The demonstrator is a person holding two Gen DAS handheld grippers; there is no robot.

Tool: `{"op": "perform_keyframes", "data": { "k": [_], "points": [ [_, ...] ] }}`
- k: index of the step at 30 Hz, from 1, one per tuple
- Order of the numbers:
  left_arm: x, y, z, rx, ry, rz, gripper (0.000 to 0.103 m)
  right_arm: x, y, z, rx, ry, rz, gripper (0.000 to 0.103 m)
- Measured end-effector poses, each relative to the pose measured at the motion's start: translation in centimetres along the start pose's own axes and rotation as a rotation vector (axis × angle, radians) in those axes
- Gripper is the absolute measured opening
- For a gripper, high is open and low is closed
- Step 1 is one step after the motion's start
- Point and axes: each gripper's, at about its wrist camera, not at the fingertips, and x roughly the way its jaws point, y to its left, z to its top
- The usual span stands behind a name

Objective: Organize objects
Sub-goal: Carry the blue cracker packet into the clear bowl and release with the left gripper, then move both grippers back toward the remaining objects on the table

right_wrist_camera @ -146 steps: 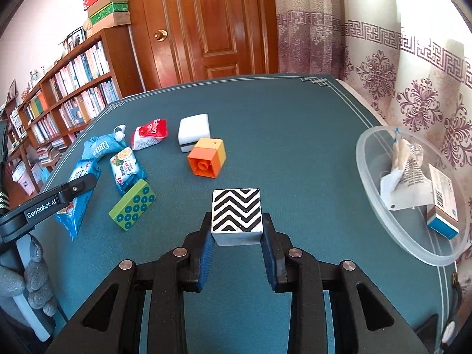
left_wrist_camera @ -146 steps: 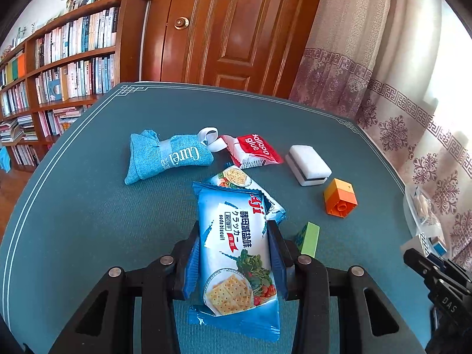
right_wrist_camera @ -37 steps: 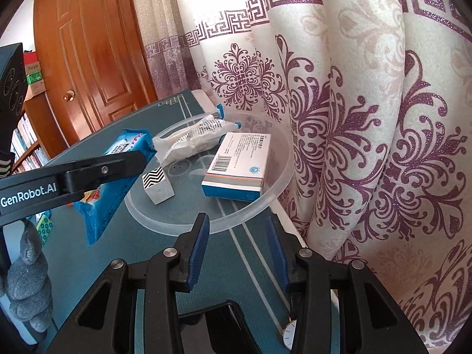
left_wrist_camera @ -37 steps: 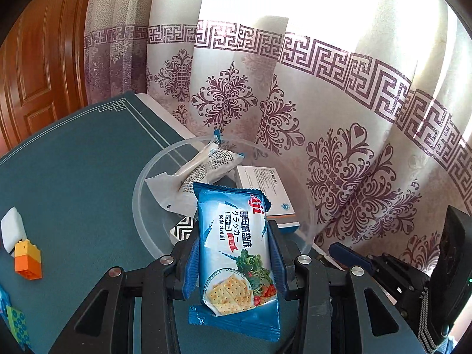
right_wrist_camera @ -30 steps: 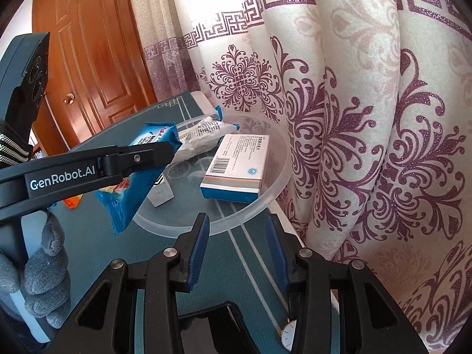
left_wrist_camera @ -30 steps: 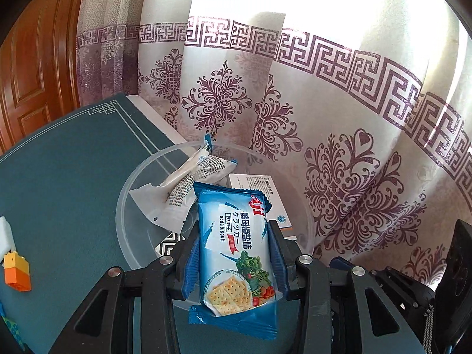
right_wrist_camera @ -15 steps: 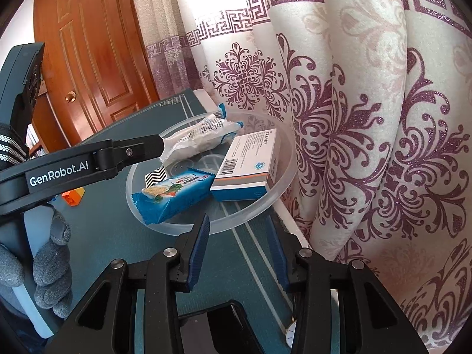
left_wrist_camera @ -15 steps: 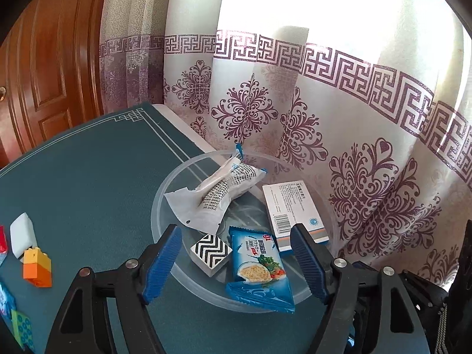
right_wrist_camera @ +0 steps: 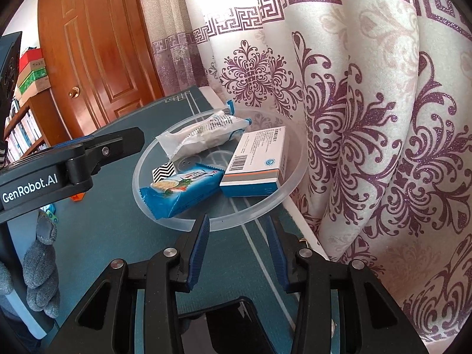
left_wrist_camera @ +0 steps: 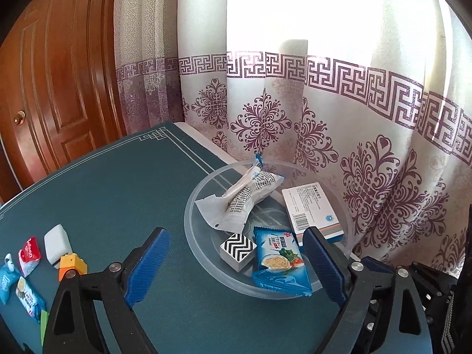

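Note:
A clear plastic bowl [left_wrist_camera: 194, 236] sits at the table's right edge by the curtain. In it lie a blue cracker packet [left_wrist_camera: 278, 261], a black-and-white zigzag block [left_wrist_camera: 237, 249], a white wrapped packet [left_wrist_camera: 244, 197] and a white-and-blue box [left_wrist_camera: 311, 212]. My left gripper [left_wrist_camera: 236, 268] is open wide and empty, just short of the bowl. My right gripper [right_wrist_camera: 239, 239] is open and empty in front of the bowl's near rim [right_wrist_camera: 236, 221]. The cracker packet [right_wrist_camera: 183, 191] and the box [right_wrist_camera: 256, 162] also show in the right wrist view.
On the green table [left_wrist_camera: 112, 206] at the left lie a white block [left_wrist_camera: 56, 242], an orange brick [left_wrist_camera: 72, 265], a red packet [left_wrist_camera: 28, 253] and several blue packets [left_wrist_camera: 26, 295]. The patterned curtain [left_wrist_camera: 324, 118] hangs right behind the bowl. A wooden door [left_wrist_camera: 59, 73] stands behind.
My left gripper carried the cracker packet over the bowl, opened and dropped it in, then drew back a little. My right gripper has stayed still and open.

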Motion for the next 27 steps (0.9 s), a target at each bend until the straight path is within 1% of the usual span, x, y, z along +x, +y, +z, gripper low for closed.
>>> {"op": "perform_keyframes", "data": {
  "k": [6,11,13,15,27],
  "points": [
    [-1.2,0.1,-0.3,0.028,-0.020,0.052,0.097,-0.1,0.5,-0.1,-0.008,0.002,0.003,0.042],
    [-2.1,0.2,-0.6,0.057,-0.032,0.097,0.101,-0.2,1.0,-0.2,-0.017,0.004,0.010,0.042],
    [-2.4,0.4,-0.9,0.065,-0.034,0.109,0.102,-0.2,1.3,-0.3,-0.021,0.005,0.014,0.047],
    [-2.7,0.6,-1.1,0.068,-0.033,0.121,0.102,-0.2,1.6,-0.4,-0.024,0.005,0.016,0.049],
    [-3.5,3.5,-2.3,0.016,-0.010,0.164,0.102,0.0,3.7,-1.0,-0.050,0.021,0.036,0.049]
  ]
}}
